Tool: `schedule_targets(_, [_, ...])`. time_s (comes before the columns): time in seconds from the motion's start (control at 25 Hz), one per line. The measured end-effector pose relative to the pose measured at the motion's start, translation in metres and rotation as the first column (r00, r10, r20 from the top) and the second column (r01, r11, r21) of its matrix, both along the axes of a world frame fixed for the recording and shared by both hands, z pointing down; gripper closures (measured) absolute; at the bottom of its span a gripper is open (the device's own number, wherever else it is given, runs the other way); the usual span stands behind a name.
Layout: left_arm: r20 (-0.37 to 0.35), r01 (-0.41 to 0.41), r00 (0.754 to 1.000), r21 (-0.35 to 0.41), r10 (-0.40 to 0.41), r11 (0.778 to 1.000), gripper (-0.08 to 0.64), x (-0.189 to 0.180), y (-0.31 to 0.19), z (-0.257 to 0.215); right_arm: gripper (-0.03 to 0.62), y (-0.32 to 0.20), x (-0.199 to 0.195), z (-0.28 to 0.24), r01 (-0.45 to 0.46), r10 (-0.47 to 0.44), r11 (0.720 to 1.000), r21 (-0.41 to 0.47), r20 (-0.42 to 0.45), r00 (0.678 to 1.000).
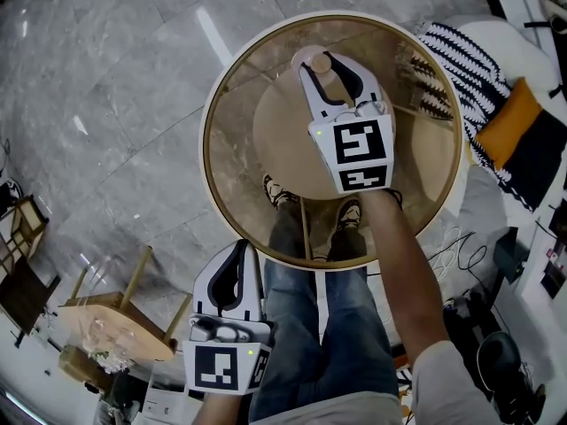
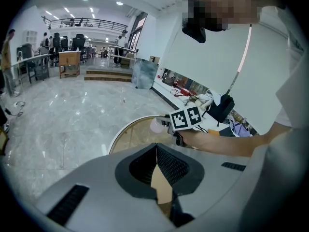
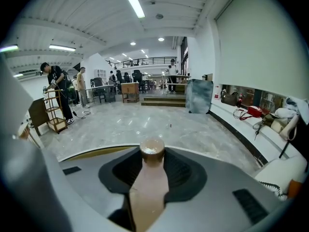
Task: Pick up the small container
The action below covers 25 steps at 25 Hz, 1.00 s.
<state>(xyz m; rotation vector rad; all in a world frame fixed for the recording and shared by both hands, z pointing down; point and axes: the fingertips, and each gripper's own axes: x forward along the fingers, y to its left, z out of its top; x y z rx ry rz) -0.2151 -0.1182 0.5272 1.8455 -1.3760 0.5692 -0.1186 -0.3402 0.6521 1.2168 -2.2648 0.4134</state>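
Right gripper (image 1: 328, 67) clamped on container (image 3: 151, 178): body between the jaws, cap poking just past the tips, table (image 1: 232, 96) beneath. Left gripper (image 2: 156, 151) clenched, empty, off the table's near edge, well apart.

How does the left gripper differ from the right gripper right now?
The right gripper reaches over the round table, while the left gripper hangs off its edge, near the person's leg. The right gripper's jaws close on the small container; the left gripper's jaws meet on nothing. Both are white and carry a marker cube.
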Motion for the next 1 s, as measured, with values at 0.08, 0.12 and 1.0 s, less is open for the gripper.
schedule_targets(0.08, [0.006, -0.007, 1.000, 0.003, 0.007, 1.000, 0.541, 0.001, 0.000, -0.001, 0.445, 0.004, 0.000, 0.000, 0.010, -0.010, 1.000, -0.007, 0.002, 1.000])
schedule_targets(0.12, [0.007, -0.008, 1.000, 0.006, 0.008, 1.000, 0.541, 0.001, 0.000, -0.002, 0.445, 0.006, 0.000, 0.001, 0.015, -0.015, 1.000, -0.009, 0.001, 1.000])
schedule_targets(1.0, [0.012, -0.044, 0.999, 0.038, 0.043, 0.998, 0.541, 0.037, 0.020, -0.015, 0.445, 0.063, 0.029, -0.014, 0.075, -0.074, 0.997, -0.035, 0.003, 0.997])
